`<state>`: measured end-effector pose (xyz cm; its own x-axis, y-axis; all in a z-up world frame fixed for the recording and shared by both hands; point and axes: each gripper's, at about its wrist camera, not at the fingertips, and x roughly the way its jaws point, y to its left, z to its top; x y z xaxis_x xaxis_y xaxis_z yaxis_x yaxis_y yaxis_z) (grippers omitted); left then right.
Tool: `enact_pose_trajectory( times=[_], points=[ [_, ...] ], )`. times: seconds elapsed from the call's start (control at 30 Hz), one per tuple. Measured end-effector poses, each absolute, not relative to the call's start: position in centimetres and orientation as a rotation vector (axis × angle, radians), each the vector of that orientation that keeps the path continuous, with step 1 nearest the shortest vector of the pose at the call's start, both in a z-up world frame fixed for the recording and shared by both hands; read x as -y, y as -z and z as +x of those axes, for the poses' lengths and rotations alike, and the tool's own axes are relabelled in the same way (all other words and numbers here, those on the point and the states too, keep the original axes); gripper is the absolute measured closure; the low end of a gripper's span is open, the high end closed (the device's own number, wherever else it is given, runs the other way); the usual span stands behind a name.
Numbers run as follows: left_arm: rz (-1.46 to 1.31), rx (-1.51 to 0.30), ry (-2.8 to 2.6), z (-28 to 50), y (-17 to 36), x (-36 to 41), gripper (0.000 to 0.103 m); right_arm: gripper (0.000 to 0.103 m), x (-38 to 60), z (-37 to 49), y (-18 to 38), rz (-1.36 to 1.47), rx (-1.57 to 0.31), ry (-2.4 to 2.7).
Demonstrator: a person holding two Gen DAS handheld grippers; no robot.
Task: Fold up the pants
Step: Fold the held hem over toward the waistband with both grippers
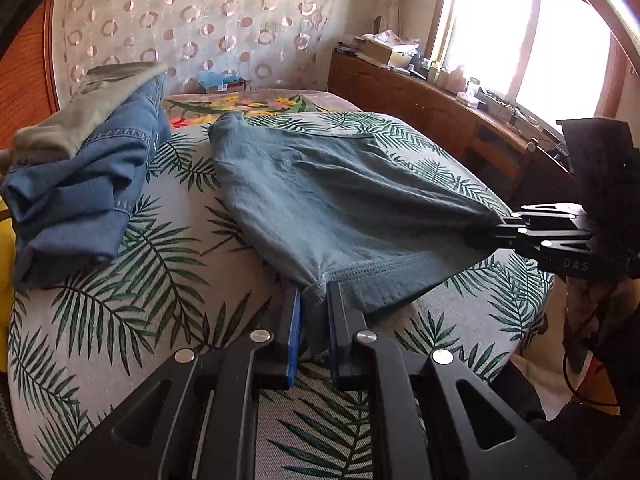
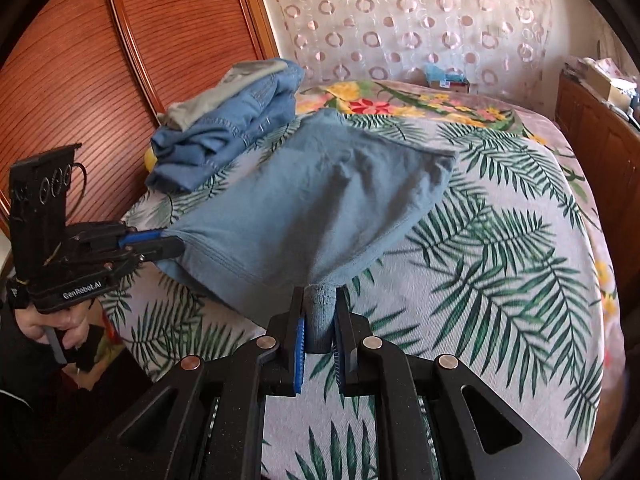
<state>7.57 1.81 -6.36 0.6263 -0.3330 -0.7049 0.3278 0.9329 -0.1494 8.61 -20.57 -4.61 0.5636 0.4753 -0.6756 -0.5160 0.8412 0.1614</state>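
Light blue pants (image 1: pixel 340 200) lie folded on the palm-leaf bed cover (image 1: pixel 160 272), their near edge lifted off the bed. My left gripper (image 1: pixel 314 296) is shut on the near left corner of that edge. My right gripper (image 1: pixel 500 226) is shut on the other corner, at the right in the left wrist view. In the right wrist view the pants (image 2: pixel 312 196) stretch away from my right gripper (image 2: pixel 320 308), and my left gripper (image 2: pixel 164 242) holds the corner at the left. The cloth hangs taut between both grippers.
A pile of denim and grey garments (image 1: pixel 88 168) sits at the bed's left, also in the right wrist view (image 2: pixel 228 120). A wooden wardrobe (image 2: pixel 100 60) stands left of the bed. A cluttered wooden cabinet (image 1: pixel 440 104) runs under the window. A floral blanket (image 2: pixel 420 100) covers the far end.
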Motion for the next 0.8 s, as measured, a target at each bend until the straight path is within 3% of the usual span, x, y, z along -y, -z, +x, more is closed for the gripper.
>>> enact_pose_trajectory(
  times=[0.7, 0.8],
  points=[
    [0.052, -0.841, 0.372, 5.5, 8.7, -0.6, 0.090, 0.092, 20.5, 7.0, 6.8, -0.035, -0.767, -0.509],
    [0.041, -0.846, 0.370, 5.4, 9.1, -0.9, 0.089, 0.085, 20.4, 7.0, 7.1, -0.027, -0.769, -0.503]
  ],
)
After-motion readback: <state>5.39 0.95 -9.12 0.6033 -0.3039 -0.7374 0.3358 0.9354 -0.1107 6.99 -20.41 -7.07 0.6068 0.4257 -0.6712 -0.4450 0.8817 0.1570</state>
